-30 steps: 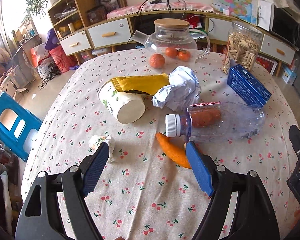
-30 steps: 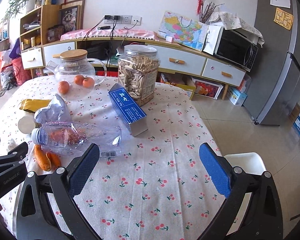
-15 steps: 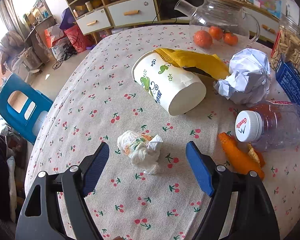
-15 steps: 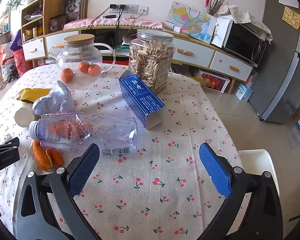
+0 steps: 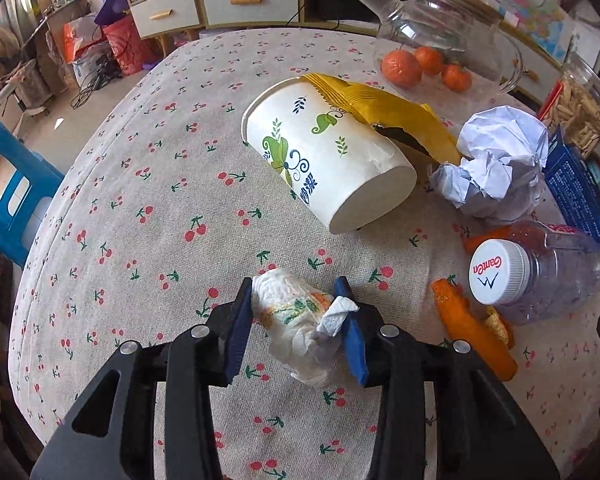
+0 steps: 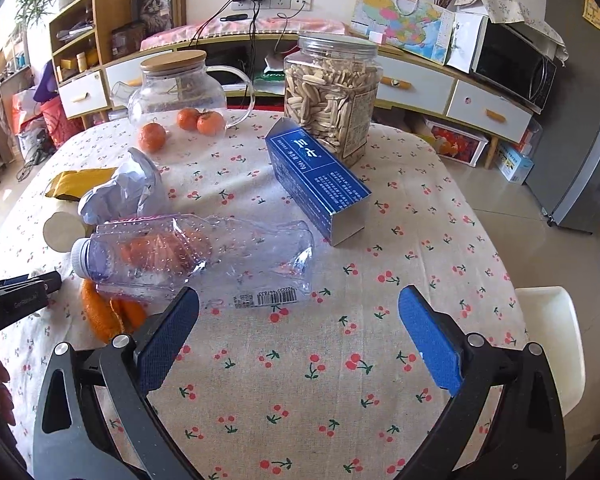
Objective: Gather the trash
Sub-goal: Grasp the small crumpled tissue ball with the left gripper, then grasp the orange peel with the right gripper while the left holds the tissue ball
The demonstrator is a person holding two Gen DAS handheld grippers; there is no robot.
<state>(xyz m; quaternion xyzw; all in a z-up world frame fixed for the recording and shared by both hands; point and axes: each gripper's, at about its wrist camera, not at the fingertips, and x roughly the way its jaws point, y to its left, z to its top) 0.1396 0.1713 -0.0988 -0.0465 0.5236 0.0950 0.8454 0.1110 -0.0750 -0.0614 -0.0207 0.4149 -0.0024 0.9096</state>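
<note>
My left gripper (image 5: 296,312) is shut on a crumpled white tissue (image 5: 300,320) lying on the cherry-print tablecloth (image 5: 140,208). Beyond it lie a tipped paper cup (image 5: 332,160), a yellow wrapper (image 5: 380,104), a crumpled paper ball (image 5: 496,160), orange peel (image 5: 472,336) and an empty plastic bottle (image 5: 540,272). My right gripper (image 6: 300,320) is open and empty, above the cloth just in front of the bottle (image 6: 204,252). The blue carton (image 6: 316,180) lies behind the bottle.
A glass teapot (image 6: 180,92) with three tangerines (image 6: 196,120) and a jar of seeds (image 6: 332,92) stand at the table's back. A white chair (image 6: 548,340) is at the right edge; a blue stool (image 5: 12,188) is on the left floor.
My left gripper moved forward over the tissue and closed on it. My right gripper edged closer to the bottle and stayed open.
</note>
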